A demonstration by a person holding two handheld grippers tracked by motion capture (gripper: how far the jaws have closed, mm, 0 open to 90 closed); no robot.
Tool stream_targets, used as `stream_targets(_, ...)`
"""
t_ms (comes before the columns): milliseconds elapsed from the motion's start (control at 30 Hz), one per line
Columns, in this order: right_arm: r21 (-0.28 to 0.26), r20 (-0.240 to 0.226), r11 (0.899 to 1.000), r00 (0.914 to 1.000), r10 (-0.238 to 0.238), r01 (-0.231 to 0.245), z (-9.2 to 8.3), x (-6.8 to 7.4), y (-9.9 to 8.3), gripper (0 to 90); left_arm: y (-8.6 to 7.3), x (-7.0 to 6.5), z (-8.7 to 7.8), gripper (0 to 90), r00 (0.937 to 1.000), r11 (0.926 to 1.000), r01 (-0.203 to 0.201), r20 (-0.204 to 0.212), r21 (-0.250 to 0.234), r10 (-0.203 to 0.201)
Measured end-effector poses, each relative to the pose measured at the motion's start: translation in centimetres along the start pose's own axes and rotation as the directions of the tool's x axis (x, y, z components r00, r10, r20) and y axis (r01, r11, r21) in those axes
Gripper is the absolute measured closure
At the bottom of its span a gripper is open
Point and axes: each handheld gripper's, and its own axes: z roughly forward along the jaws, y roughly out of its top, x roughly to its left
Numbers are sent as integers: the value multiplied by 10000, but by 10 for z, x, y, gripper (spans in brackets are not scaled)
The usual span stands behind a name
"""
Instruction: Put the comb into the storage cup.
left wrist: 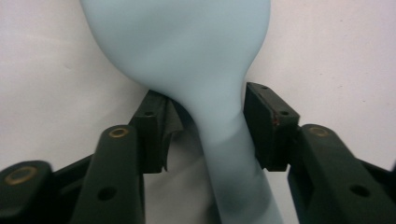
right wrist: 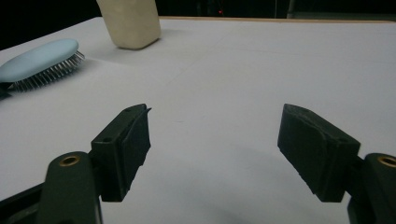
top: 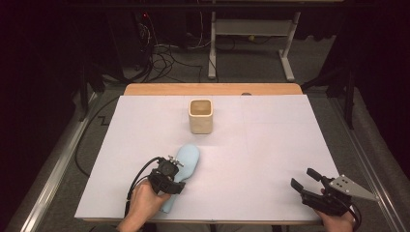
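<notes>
Down at the near left of the table, the left hand (top: 145,200) reaches forward with the left gripper (top: 170,170) laid low over the handle of a pale blue hairbrush (top: 186,162). From the left gripper view its black jaws straddle the narrow neck of the brush (left wrist: 219,140), where the handle widens into the oval head; the right pad (left wrist: 266,123) sits against the neck, while the left pad (left wrist: 152,128) looks just apart, so I cannot tell whether the grip is firm. The brush's back is smooth, matte plastic, and the right gripper view shows fine metal bristles (right wrist: 49,74) under the head, resting on the white table cover (top: 270,145).

At the near right corner, the right hand (top: 338,220) holds the right gripper (top: 303,180) just above the cover, angled toward the far left, its blocky jaws spread wide with nothing between them. A cream, square-sided cup (top: 200,116) with rounded corners stands upright at the far middle, well apart from the brush.
</notes>
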Motion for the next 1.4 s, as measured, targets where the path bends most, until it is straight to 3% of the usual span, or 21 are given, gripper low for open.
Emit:
stream_targets(33, 5, -5, 10000, 10000, -8, 8, 0, 0, 0, 261, 0, 0, 0, 598, 9999, 10000, -54, -92, -4, 54)
stream_targets(400, -92, -44, 9999, 10000, 42, -43, 0, 0, 0, 258, 1, -1, 1, 672, 9995, 10000, -73, -294, -12, 73)
stream_targets(767, -66, 28, 10000, 10000, 35, -35, 0, 0, 0, 259, -1, -1, 0, 692, 9991, 9995, -276, -333, -157, 270)
stream_targets(1100, -96, 24, 9999, 10000, 68, -68, -1, 0, 0, 258, -2, -4, -3, 695, 9985, 9968, -485, -270, -641, 468)
stream_targets(1400, -105, 62, 9999, 10000, 39, -38, 0, 0, 0, 258, -4, 3, -13, 695, 9990, 9898, -417, 100, -1363, 435)
